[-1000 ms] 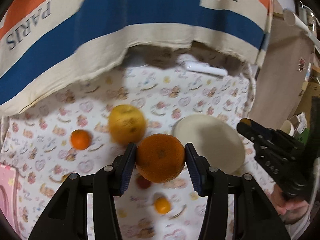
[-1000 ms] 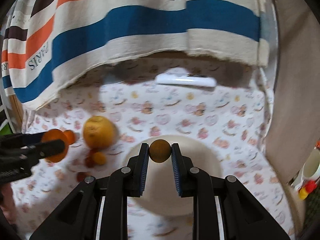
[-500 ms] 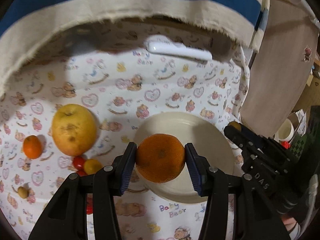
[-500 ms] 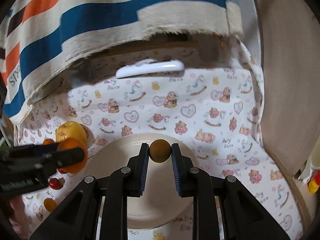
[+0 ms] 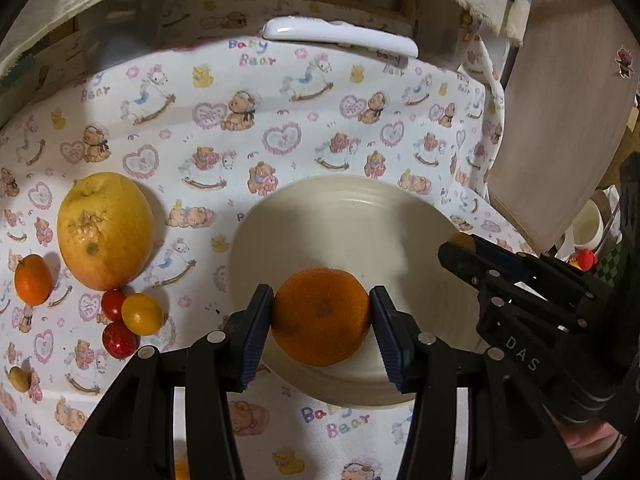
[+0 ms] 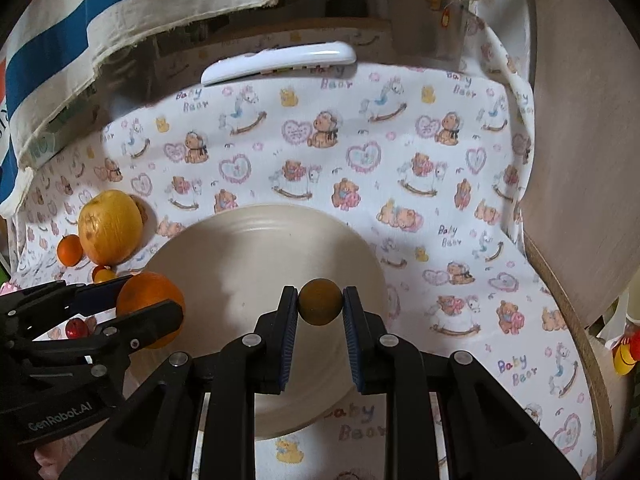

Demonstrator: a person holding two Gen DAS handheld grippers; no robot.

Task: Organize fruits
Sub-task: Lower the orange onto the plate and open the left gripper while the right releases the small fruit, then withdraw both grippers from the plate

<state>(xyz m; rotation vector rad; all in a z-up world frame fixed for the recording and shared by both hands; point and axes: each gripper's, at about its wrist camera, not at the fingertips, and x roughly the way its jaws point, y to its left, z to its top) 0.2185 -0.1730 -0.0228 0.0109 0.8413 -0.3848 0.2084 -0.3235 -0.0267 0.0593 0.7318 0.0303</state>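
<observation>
The left gripper (image 5: 322, 326) clamps an orange (image 5: 322, 316) and the right gripper (image 6: 320, 306) a small brown fruit (image 6: 320, 301), both at frame centre above the plate (image 6: 248, 264). Released from height, either may roll off; the grippers could also collide.

My work surface is a table under a baby-bear print cloth (image 5: 280, 128). On it lie a cream plate (image 5: 352, 216), a large yellow citrus (image 5: 105, 230), a small orange (image 5: 33, 279), cherry tomatoes (image 5: 119, 338) and a white remote (image 5: 340, 36).

place: home | cues: Baby Bear tablecloth (image 6: 400, 168); white remote control (image 6: 280, 62); striped towel (image 6: 120, 4)
</observation>
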